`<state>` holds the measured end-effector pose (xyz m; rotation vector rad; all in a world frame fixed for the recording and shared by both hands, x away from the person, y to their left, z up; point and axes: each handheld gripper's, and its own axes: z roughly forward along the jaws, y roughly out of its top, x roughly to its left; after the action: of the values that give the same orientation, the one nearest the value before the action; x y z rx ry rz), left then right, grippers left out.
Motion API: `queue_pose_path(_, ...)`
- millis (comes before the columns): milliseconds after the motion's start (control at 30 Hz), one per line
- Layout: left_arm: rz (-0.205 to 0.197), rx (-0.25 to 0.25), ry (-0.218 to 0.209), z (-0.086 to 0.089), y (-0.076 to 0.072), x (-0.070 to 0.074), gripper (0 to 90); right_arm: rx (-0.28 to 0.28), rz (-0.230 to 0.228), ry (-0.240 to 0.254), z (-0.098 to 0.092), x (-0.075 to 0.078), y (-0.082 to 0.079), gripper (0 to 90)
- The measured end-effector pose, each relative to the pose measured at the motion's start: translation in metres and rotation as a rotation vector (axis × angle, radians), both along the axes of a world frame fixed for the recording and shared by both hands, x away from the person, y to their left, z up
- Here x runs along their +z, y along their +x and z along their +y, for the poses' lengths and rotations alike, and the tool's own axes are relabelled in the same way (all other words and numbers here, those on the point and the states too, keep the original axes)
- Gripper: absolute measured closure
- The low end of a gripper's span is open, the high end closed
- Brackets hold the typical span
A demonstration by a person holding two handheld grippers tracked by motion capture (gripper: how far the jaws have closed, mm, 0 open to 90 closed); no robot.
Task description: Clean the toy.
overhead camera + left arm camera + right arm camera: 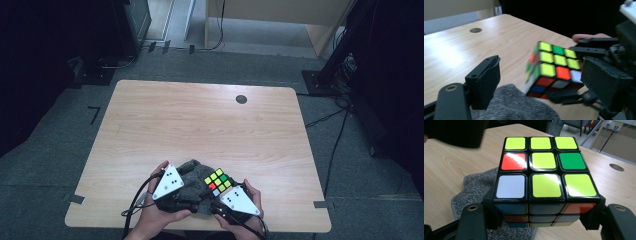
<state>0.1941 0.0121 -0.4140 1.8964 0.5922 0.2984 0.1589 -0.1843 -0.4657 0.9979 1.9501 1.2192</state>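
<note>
Gripping cube w/ right tongs over grey cloth; left tongs released, nr cube.

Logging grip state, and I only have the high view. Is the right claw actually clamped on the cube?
Observer: Yes. In the right gripper view, the right claw has its pads against two opposite sides of the cube.
Operator: Left claw?
Observer: The left claw is open and its pads press on nothing. The grey cloth lies just below it.
Operator: Side face colours?
Observer: On the face towards the right claw's camera, the top row reads blue, a pale tile, then orange.
</note>
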Motion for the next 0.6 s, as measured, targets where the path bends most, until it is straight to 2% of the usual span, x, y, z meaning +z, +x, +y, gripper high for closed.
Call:
queue_pose_path(133,0.003,-0.014,0.056,-0.009,-0.003,-0.004,14.2,0.013,-0.01,-0.009,0.007,-0.001,-0.002,34.2)
queue_pose_path(200,0.008,-0.012,0.094,-0.013,-0.003,-0.007,14.0,0.021,-0.021,-0.017,0.009,-0.001,-0.002,34.1)
queue_pose_path(267,0.021,-0.004,0.119,-0.016,-0.001,-0.01,14.0,0.02,-0.025,-0.025,0.011,-0.001,-0.003,34.2)
queue_pose_path(367,0.017,0.012,0.147,-0.017,0.001,-0.013,14.2,0.021,-0.03,-0.03,0.013,-0.001,-0.004,34.1)
queue_pose_path(467,0.045,-0.012,0.13,-0.016,0.003,-0.013,17.2,0.018,-0.032,-0.035,0.013,-0.002,-0.005,34.1)
queue_pose_path(600,0.092,-0.067,0.084,-0.012,0.006,-0.012,24.7,0.014,-0.046,-0.033,0.013,-0.001,-0.006,34.2)
